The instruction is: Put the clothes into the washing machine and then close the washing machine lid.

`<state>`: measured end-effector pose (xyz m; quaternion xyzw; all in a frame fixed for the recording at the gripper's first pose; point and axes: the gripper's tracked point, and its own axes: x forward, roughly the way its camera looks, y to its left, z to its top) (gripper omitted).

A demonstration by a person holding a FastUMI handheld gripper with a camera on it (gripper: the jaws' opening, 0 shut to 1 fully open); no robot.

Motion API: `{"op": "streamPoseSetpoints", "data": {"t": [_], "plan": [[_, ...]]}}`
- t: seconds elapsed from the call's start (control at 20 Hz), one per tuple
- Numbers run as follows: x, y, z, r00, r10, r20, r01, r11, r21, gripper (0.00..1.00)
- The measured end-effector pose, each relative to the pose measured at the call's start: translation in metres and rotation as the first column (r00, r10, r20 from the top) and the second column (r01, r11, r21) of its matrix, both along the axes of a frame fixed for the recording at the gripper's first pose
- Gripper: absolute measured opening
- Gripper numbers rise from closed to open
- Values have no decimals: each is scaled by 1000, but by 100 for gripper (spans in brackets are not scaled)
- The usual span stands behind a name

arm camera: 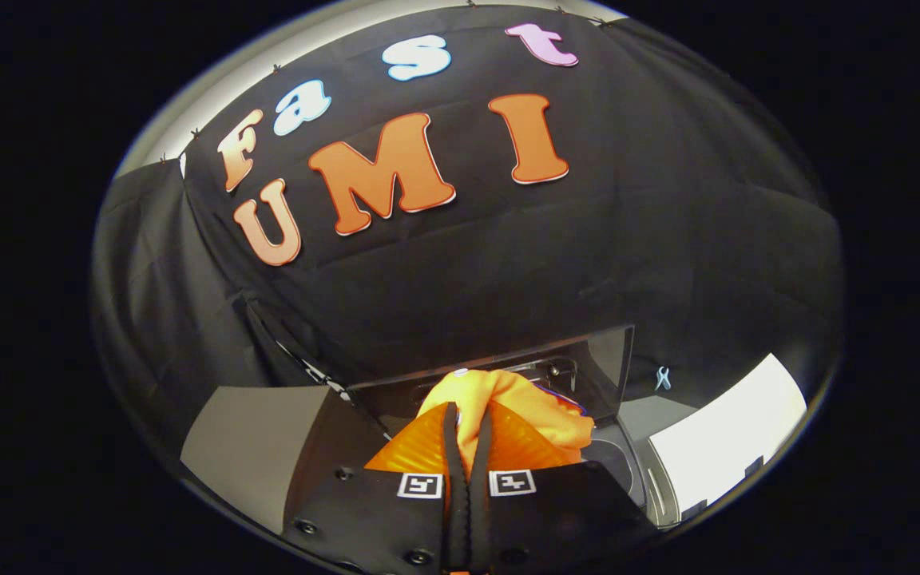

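**Orange garment pinched, raised over the open washer**

Gripper (pixel 468 423) nearly closed, both fingers (pixel 450 447) pressing on a fold of orange clothing (pixel 508 403), only a thin strip of cloth showing between them. Bulk of the garment bunched just ahead of the fingertips and spilling off to their right, with a small patch of darker trim at its far edge. Directly beyond the cloth, the washing machine lid (pixel 596 363), raised and standing nearly upright, dark and glossy. Below and to the right of the garment, the curved rim of the washing machine (pixel 628 471) opening, partly hidden by the gripper body. Flat grey surface (pixel 252 439) off to the left of the fingers; a bright white panel (pixel 723 431) to the right of the machine. Small pale clip (pixel 662 378) on the black cloth wall near the lid's right edge.
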<state>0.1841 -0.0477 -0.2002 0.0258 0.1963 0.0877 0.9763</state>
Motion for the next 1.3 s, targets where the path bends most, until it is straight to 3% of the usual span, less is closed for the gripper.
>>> {"op": "streamPoseSetpoints", "data": {"t": [0.4, 0.9, 1.3], "plan": [[22, -27, -104, 990, -5, -144, -7, 997, -77, 8], [43, -29, -193, 980, -7, -197, -32, 980, -194, 8], [56, -41, -284, 942, -56, -330, -44, 956, -289, 8]]}}
